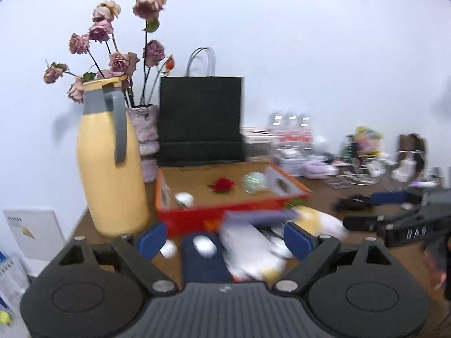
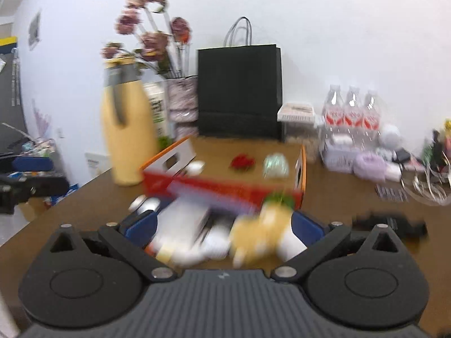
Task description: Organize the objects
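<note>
Brown table [image 1: 324, 197] against a white wall [image 1: 310, 42]. Both the left gripper [image 1: 225, 239] and the right gripper [image 2: 222, 225] stand spread wide, pinching nothing. A blurred pile [image 2: 225, 239] lies loose between the fingers, before the red tray [image 1: 225, 214]. Yellow jug [image 1: 110, 163] and black bag [image 1: 201, 121] stand behind.

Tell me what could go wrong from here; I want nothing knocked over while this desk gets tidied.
1. The tall yellow jug stands close beside the red box; a sideways sweep of the left tool could tip it.
2. Loose blurred items lie heaped between the open fingers of the right tool; a grab may catch several or push some away.
3. The dried flowers behind could get brushed.
</note>
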